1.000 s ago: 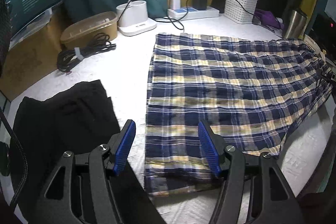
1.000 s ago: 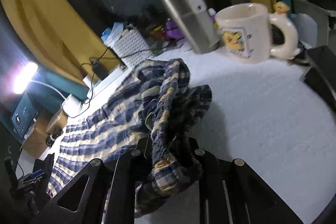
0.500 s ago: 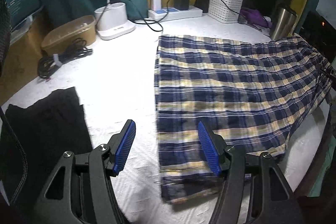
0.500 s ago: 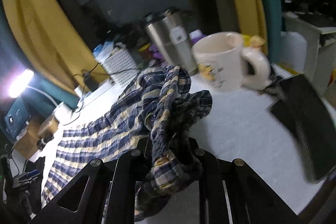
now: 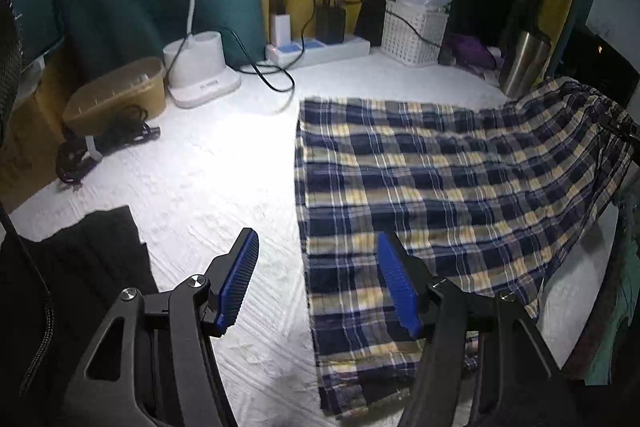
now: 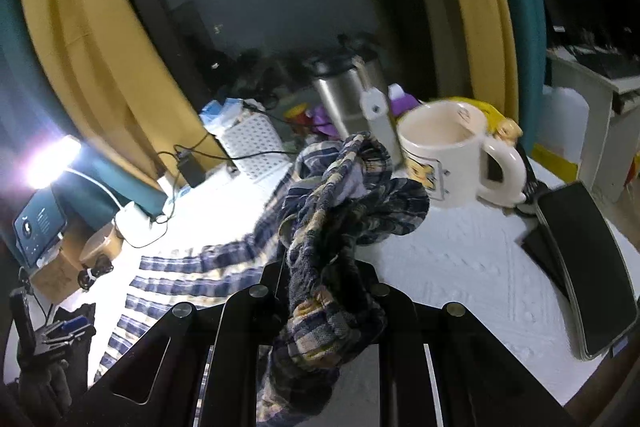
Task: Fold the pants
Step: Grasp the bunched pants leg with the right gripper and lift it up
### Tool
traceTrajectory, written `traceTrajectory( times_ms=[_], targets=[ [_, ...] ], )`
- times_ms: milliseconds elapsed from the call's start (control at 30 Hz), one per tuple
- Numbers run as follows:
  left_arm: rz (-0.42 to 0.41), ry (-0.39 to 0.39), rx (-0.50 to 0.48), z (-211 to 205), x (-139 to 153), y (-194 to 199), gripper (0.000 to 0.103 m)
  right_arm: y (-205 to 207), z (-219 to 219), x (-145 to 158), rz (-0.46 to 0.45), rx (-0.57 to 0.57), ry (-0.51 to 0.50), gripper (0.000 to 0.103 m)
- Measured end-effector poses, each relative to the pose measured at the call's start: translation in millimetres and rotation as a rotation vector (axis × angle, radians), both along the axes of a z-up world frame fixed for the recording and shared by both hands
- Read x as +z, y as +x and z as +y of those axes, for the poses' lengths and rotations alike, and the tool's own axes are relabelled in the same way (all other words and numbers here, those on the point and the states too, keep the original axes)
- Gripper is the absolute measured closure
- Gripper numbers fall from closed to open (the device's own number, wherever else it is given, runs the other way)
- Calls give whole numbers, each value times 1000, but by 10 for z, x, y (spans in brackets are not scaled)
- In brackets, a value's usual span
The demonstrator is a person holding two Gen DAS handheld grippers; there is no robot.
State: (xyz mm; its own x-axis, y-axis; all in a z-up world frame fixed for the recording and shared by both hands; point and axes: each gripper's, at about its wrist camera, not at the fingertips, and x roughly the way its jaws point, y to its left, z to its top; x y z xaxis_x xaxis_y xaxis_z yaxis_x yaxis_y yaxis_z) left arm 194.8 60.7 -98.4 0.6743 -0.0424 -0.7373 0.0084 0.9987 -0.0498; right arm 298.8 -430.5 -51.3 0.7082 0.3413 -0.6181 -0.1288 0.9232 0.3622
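No lettering is legible: the print on the white lamp base (image 5: 204,85) and the picture on the mug (image 6: 444,163) blur.

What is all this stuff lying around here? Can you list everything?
plaid pants: one, navy and yellow, spread on the table, one end lifted
black garment: one, near left corner
table cover: one, white
desk lamp base: one, white, at the back
power strip: one, white, chargers plugged in
basket: one, white, at the back
tan container: one, back left
cable bundle: one, black, beside the container
steel tumbler: one, silver
mug: one, cream, right of the tumbler
phone: one, black, right edge
left gripper: blue fingers, open, holding nothing
right gripper: black, shut on the pants
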Motion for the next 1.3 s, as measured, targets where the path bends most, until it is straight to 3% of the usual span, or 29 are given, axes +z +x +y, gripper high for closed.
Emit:
traceTrajectory(
  times_ms=[367,733,967,1300],
  targets=[
    [-59,-35,-8,277,79,-71,41,-70,628,434,-70,90,-55,86],
    [-131,-79,-20,580,157,-206,40,-11,1372,596,-88,189,-124,86],
    [-146,-93,8,836,147,-276,39,55,1906,500,-68,270,-144,86],
    [-129,-153,29,1157,108,-342,38,134,2753,22,28,400,-162,86]
  ],
)
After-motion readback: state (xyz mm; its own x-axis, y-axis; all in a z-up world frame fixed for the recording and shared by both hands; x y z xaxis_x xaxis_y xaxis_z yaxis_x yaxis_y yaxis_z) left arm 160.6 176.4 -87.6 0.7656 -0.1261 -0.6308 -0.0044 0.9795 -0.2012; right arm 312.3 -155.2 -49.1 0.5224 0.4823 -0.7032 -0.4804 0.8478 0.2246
